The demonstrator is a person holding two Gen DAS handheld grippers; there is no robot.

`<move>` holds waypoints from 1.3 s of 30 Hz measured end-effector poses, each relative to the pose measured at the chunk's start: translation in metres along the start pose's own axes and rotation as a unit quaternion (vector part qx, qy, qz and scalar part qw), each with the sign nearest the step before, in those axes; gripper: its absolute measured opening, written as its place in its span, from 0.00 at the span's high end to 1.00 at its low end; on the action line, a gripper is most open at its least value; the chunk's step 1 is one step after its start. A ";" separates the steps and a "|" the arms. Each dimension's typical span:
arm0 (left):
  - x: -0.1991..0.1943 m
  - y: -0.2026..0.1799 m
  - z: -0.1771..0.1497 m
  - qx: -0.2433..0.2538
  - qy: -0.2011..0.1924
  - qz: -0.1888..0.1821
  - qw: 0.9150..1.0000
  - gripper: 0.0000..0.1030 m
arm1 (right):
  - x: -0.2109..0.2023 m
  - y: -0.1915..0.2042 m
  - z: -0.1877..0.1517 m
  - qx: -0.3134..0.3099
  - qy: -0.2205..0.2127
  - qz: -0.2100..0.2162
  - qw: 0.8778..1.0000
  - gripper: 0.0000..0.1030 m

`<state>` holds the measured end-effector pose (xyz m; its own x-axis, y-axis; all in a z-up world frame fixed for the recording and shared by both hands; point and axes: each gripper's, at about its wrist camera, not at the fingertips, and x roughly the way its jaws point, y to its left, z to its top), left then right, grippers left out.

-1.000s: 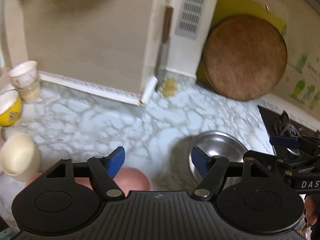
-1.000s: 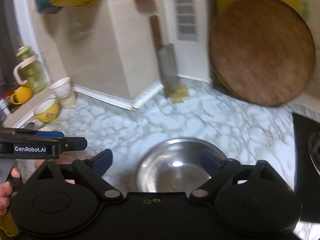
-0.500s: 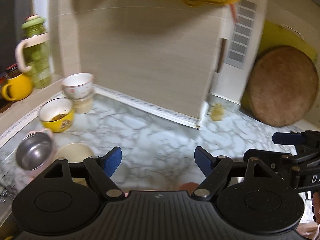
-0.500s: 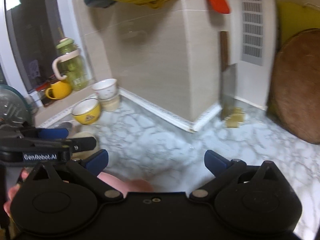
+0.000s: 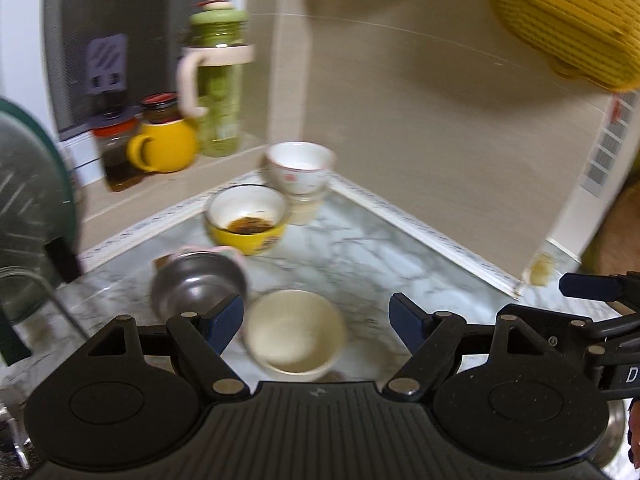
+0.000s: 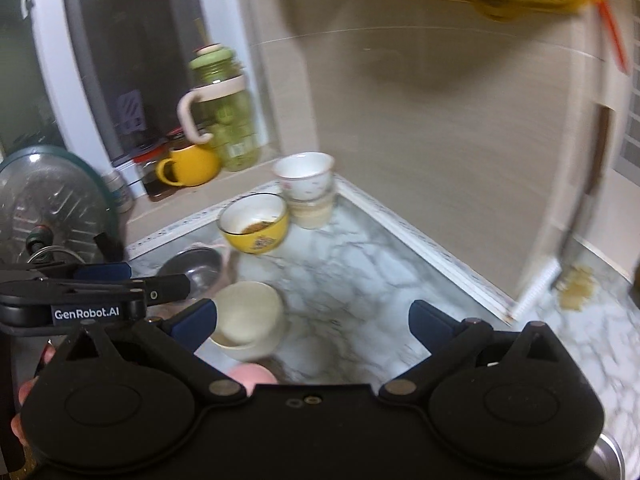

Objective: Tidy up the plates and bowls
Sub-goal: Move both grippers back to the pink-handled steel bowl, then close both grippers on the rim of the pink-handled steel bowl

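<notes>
Left tool (image 5: 316, 316) gapes above cream bowl (image 5: 294, 332).

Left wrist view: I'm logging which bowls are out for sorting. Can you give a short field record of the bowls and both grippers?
surface: marble-pattern countertop
nearest bowl: cream round bowl, empty
left of it: small steel bowl
behind: yellow bowl with brown residue
corner: white patterned bowl stacked on another
left gripper: open, holding nothing
right gripper: open, holding nothing
</notes>
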<state>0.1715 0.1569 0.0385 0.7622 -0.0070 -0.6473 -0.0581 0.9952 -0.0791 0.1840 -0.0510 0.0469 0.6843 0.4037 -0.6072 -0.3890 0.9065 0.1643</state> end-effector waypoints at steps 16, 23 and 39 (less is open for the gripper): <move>0.062 0.089 -0.005 -0.046 0.042 0.110 0.992 0.22 | 0.116 0.075 0.046 -0.061 0.043 0.038 0.996 0.04; 0.099 0.104 0.000 -0.054 0.062 0.134 0.988 0.22 | 0.175 0.085 0.056 -0.046 0.085 0.034 0.995 0.08; 0.176 0.134 -0.012 -0.098 0.110 0.156 0.977 0.23 | 0.283 0.097 0.048 0.004 0.172 0.022 0.985 0.32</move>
<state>0.2902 0.2883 -0.0956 0.5324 0.2518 -0.8081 -0.4039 0.9146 0.0189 0.3694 0.1567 -0.0715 0.4167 0.3776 -0.8269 -0.4072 0.8908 0.2016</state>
